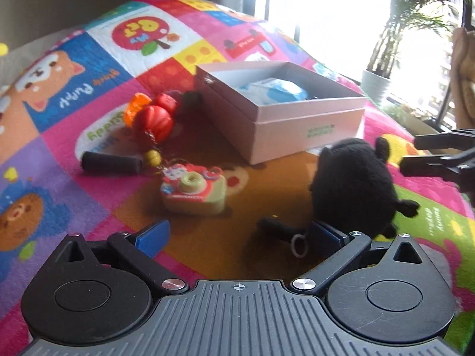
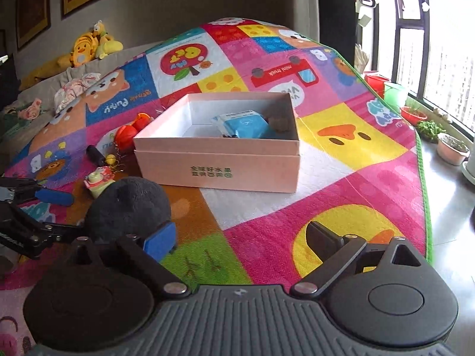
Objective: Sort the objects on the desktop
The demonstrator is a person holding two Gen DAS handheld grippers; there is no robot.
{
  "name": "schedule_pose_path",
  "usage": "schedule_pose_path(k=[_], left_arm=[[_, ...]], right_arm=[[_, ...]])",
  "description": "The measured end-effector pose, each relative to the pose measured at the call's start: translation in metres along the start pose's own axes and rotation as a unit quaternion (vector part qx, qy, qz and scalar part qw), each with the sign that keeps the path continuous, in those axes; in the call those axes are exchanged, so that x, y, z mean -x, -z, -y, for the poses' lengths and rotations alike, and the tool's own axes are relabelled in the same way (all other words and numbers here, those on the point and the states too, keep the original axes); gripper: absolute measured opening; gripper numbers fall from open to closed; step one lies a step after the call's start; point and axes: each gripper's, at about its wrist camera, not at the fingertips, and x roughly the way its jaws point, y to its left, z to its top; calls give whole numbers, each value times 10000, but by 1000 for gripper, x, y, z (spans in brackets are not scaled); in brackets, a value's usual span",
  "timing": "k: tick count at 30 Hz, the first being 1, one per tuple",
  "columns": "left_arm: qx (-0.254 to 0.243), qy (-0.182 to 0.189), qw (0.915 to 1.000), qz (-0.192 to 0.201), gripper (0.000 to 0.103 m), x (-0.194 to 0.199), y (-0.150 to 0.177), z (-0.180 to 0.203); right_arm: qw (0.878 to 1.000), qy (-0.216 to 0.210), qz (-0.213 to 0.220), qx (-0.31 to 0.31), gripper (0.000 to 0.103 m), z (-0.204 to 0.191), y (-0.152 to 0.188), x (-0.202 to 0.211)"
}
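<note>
A black plush toy (image 1: 353,184) lies on the colourful play mat (image 1: 74,154), just past the right finger of my left gripper (image 1: 240,234), which is open; only the toy's key ring (image 1: 298,244) lies between the jaws. A toy camera (image 1: 193,190), a red lantern charm (image 1: 154,121) and a black cylinder (image 1: 111,163) lie further out. The open pink box (image 1: 279,124) holds a blue-white packet (image 1: 273,92). My right gripper (image 2: 240,240) is open over bare mat, with the plush toy (image 2: 127,204) beside its left pad and the box (image 2: 216,172) ahead.
The mat's green edge (image 2: 424,178) runs along the right, with dark tabletop beyond. Plant pots (image 2: 452,148) line the window sill. Yellow stuffed toys (image 2: 86,47) and cloth sit on a sofa at the back left. The left gripper (image 2: 62,213) reaches in from the left.
</note>
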Motion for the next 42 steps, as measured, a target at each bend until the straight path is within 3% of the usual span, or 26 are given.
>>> schedule_pose_path(k=[4,10,13,14,15,19,20,21,23,27,33,35,38,42], left_arm=[[319,-516,9981,107,102,1,-9,-17],[359,-482,9980,171,102,2,-13,-26],[232,-500,9984,154,102,-10,-14,-23],[202,-529,9983,138,102,-14,-15,-23],[180,-547,9982,135,102,-17,-16,-22],[-3,-592,9981,162,102,-30,-22,-18],[-62,-616,9980,139,98,-33,-24,-17],[-127,-610,9980,78,80,-37,-25,-16],[-259,-510,9984,-25,62,-42,-27,-14],[-499,-859,9944,355,62,-26,-50,-16],[-190,-901,9821,1641,62,44,-102,-25],[-142,-841,9785,1880,62,61,-108,-21],[-73,-583,9803,1886,62,72,-103,-13],[-148,-506,9881,1443,62,65,-69,8]], right_arm=[[9964,-646,128,540,103,-30,-3,7],[9867,-943,-104,1320,103,-73,-7,-24],[9921,-872,-460,777,103,-66,-11,-59],[9924,-921,-607,541,99,-61,-11,-66],[9908,-1066,-741,391,84,-57,-12,-69],[9955,-732,-540,261,82,-39,-6,-49],[9965,-631,-523,172,82,-31,-3,-44],[9971,-547,-532,56,82,-22,1,-40],[9977,-356,-540,-203,83,-4,9,-34],[9971,-301,-365,-605,84,13,17,-27],[9968,-310,-329,-663,85,13,17,-29],[9965,-318,-320,-697,85,13,17,-29],[9968,-301,-299,-671,85,12,17,-29],[9970,-264,-262,-678,85,12,17,-28]])
